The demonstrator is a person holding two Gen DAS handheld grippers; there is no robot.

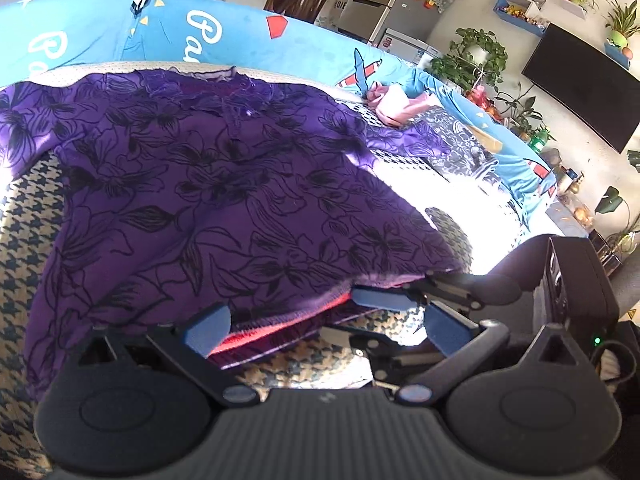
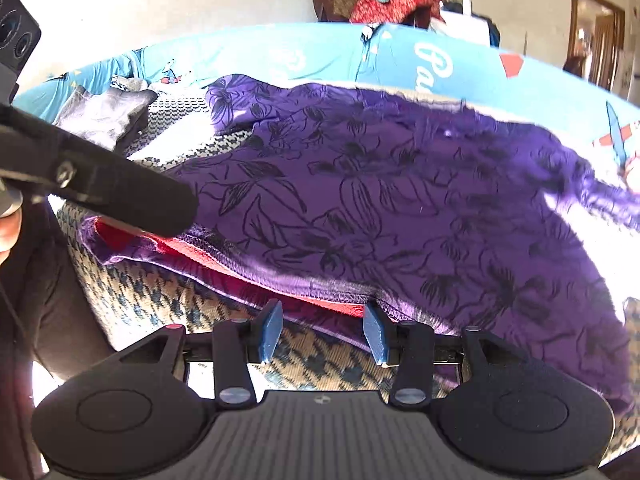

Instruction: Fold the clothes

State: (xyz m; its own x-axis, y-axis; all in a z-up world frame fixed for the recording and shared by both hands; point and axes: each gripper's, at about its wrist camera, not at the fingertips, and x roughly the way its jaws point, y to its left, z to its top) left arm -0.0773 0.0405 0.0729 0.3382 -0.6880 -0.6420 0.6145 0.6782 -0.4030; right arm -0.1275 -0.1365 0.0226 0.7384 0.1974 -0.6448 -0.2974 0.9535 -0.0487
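On the houndstooth-covered sofa seat (image 1: pixel 24 240), backed by a blue printed sofa cover (image 1: pixel 88 36), a purple floral top (image 1: pixel 224 184) is spread flat, neckline toward the backrest and hem toward the cameras. The hem (image 2: pixel 320 292) is seen slightly lifted, its red lining exposed. The left tool (image 1: pixel 320 324) is held released, its blue pads parted on either side of the hem edge. The right tool (image 2: pixel 322 332) is likewise held parted just before the hem, nothing gripped.

The step in hand is judged to be gripping the hem for a fold toward the neckline. Both layers, purple and red, are best caught together, and the two tools kept well apart along the hem so that the fabric is lifted evenly.

A pink garment (image 1: pixel 394 104) is seen bunched near the backrest, beside a dark patterned garment (image 1: pixel 460 148); a grey cloth (image 2: pixel 108 116) lies at the other end. None lies on the fold path. A television (image 1: pixel 580 84) and potted plants (image 1: pixel 476 56) are seen on the far wall.
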